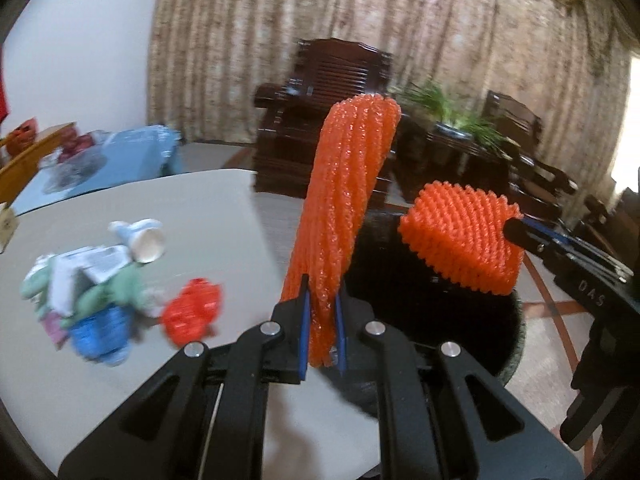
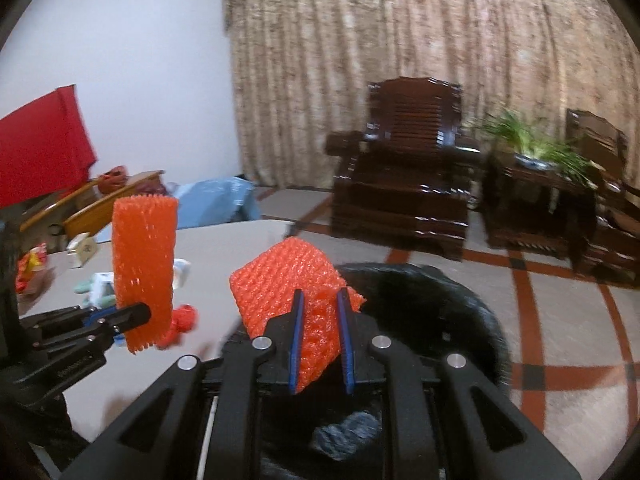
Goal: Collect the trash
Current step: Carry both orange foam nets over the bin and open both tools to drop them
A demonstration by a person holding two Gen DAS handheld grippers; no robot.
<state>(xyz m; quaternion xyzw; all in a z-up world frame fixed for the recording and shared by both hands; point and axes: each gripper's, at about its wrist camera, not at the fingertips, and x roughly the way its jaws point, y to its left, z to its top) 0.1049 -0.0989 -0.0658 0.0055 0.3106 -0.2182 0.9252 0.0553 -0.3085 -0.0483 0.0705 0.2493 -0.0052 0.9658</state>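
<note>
Two orange foam fruit nets are the trash in hand, and both sit at the black-lined trash bin (image 2: 452, 312) beside the surface (image 1: 224, 208). The long foam net (image 1: 340, 208) stands nearly upright with its long axis leaning slightly right; the left gripper (image 1: 322, 332) has its jaws closed on the net's lower end, at the bin's near-left rim. The short foam net (image 2: 292, 280) lies squat and tilted, its open end pointing up-left, pinched at its lower corner by the closed jaws of the right gripper (image 2: 322, 344) — this one looks nearer the bin's mouth, which lies just below and ahead. I judge a release there drops either net in. More litter — a paper cup (image 1: 148, 244), crumpled wrappers (image 1: 84, 280) and a red net scrap (image 1: 192, 312) — waits on the surface to the left.
</note>
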